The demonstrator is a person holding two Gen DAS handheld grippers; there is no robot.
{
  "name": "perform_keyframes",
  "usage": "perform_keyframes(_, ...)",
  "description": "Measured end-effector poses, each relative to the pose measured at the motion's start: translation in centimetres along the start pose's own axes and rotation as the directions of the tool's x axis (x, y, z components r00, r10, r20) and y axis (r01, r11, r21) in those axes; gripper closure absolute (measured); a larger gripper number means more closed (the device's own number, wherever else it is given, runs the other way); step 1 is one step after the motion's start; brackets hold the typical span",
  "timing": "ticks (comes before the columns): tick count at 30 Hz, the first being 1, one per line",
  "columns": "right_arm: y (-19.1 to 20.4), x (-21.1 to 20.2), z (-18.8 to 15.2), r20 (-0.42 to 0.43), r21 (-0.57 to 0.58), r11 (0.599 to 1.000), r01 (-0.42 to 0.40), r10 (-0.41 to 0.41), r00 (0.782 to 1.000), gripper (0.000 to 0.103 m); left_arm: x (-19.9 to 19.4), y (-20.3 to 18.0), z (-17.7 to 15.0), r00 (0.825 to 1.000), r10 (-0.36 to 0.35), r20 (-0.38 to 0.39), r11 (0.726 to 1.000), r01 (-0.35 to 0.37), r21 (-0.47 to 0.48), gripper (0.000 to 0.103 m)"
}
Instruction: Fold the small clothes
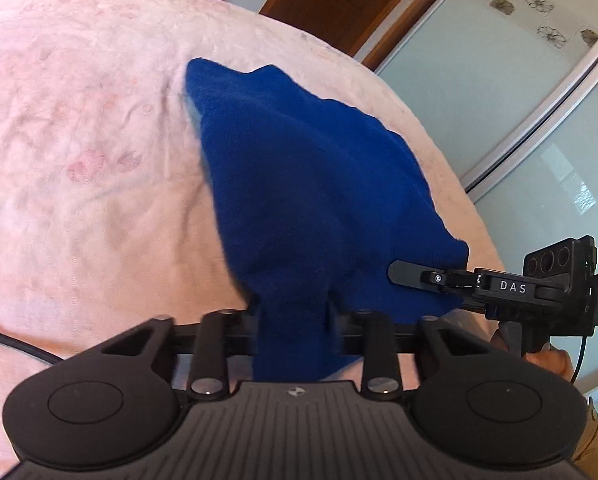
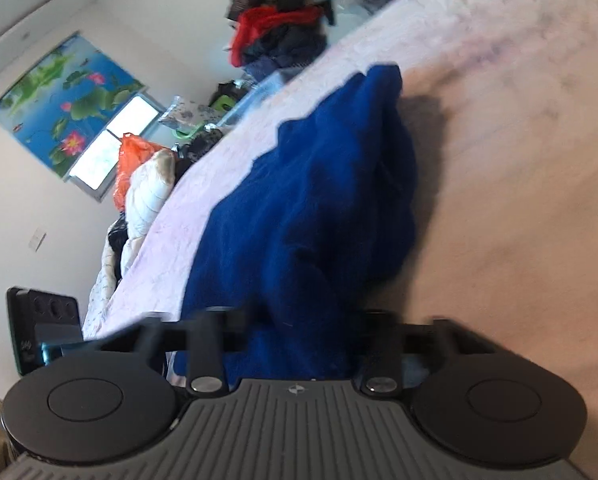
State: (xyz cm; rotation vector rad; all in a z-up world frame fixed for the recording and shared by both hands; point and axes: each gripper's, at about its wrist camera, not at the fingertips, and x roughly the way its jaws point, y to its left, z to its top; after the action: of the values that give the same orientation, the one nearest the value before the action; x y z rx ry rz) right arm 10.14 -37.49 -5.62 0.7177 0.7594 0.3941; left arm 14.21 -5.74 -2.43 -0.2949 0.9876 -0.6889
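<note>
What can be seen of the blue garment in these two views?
The blue garment is a deep, plain blue, soft, knit-looking fabric, rumpled into folds. Its far part lies on the pink bedspread; the near edge is bunched and pinched in the left gripper and the right gripper, both closed on the cloth. A paler patch shows at its far left edge.

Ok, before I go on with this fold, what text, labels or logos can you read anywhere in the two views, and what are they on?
"DAS": white letters on the black body of the right gripper, seen in the left wrist view.
A small round mark beside it on the same gripper: too small to read.
A small emblem on each camera's own gripper housing: a symbol, no letters.
Nothing else readable; the right wrist view is blurred.
</note>
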Motion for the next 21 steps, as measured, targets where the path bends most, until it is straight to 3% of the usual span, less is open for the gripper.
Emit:
perform_keyframes(3,1.5,-0.3,-0.6,0.036,0.000,1.000,-0.008,0.008,0.999,0.083,-1.4,0.6,0.4,1.000,-0.016,0.012,0.999,0.016,-0.034,0.088)
perform_keyframes(6,3.0,-1.4,-1.0,0.068,0.005,0.999,-0.052,0.052,0.996,0.083,-3.5,0.3,0.6,0.999,0.000,0.035,1.000,0.001,-0.018,0.088)
perform_keyframes(9,4.8,-2.2,-2.0,0.066,-0.037,0.999,-0.035,0.037,0.997,0.083,-4.9,-0.3,0.4,0.999,0.015,0.049,1.000,-0.016,0.018,0.088)
perform_keyframes(11,5.2,-2.0,-2.8,0.041,-0.064,0.997,0.052,-0.049,0.998,0.082,-4.3,-0.5,-0.2,0.999,0.045,-0.004,0.998,-0.044,0.036,0.087)
perform_keyframes(12,5.3,-1.7,-3.2,0.022,-0.091,0.989,0.117,-0.116,0.993,0.076,-4.0,-0.8,-0.7,0.996,0.082,-0.020,0.996,-0.081,0.047,0.087)
perform_keyframes(13,5.6,-1.5,-3.7,0.019,-0.126,0.972,0.199,-0.198,0.980,0.070,-3.8,-1.0,-1.1,0.993,0.116,-0.025,0.991,-0.114,0.067,0.087)
perform_keyframes(16,8.0,-2.8,-5.3,0.104,-0.228,0.915,0.331,-0.316,0.943,0.064,-5.0,-1.9,-2.0,0.987,0.160,0.020,0.982,-0.161,0.104,0.081)
perform_keyframes(19,11.4,-4.9,-6.9,0.297,-0.287,0.823,0.490,-0.410,0.862,0.063,-5.9,-2.5,-2.6,0.974,0.215,0.068,0.970,-0.221,0.102,0.068)
perform_keyframes(20,12.2,-5.2,-7.3,0.330,-0.296,0.819,0.491,-0.395,0.857,0.063,-5.9,-2.6,-2.9,0.970,0.232,0.074,0.966,-0.239,0.098,0.064)
perform_keyframes(21,12.7,-5.2,-7.7,0.337,-0.311,0.829,0.465,-0.361,0.870,0.063,-5.8,-2.8,-3.3,0.966,0.247,0.075,0.962,-0.254,0.102,0.060)
